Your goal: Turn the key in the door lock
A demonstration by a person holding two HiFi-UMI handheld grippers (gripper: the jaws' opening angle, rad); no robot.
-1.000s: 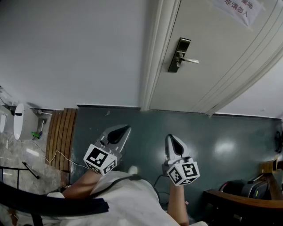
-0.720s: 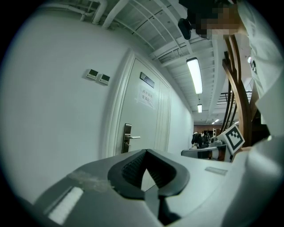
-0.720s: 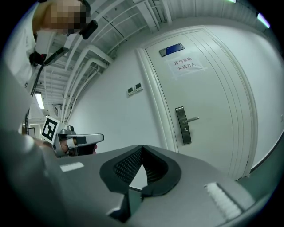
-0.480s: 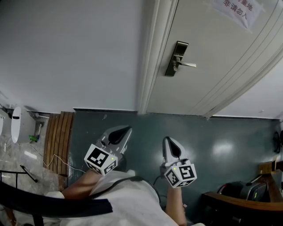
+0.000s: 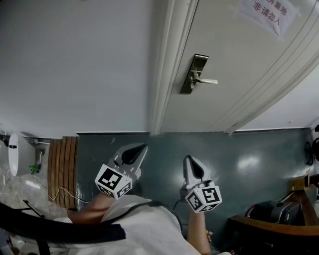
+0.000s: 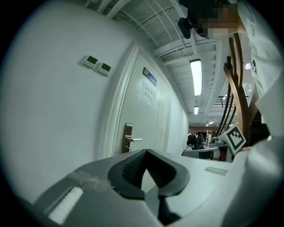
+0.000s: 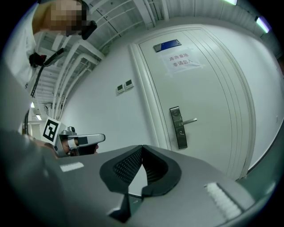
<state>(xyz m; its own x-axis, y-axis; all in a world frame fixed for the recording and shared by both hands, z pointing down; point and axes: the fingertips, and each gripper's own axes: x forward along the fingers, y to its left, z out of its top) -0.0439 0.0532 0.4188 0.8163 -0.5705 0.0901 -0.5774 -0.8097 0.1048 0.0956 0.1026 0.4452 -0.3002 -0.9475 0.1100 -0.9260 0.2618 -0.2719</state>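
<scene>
Bare floor [image 5: 234, 149] ahead up to door [image 5: 239, 79]; dark furniture [image 5: 264, 226] crowds right.

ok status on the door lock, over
left gripper, right gripper shut, empty. silver metal door lock with lever handle untouched; no key seen. nothing in the way.

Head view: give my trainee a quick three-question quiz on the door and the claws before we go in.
1. True or false: the right claw grips a key.
2. The lever handle on the lock plate points: A) straight up; B) away from the door frame; C) toward the floor.
3. What is stuck on the door above the lock plate?
Key: 1 false, it is shut and empty. 2 B. 3 a paper notice.
</scene>
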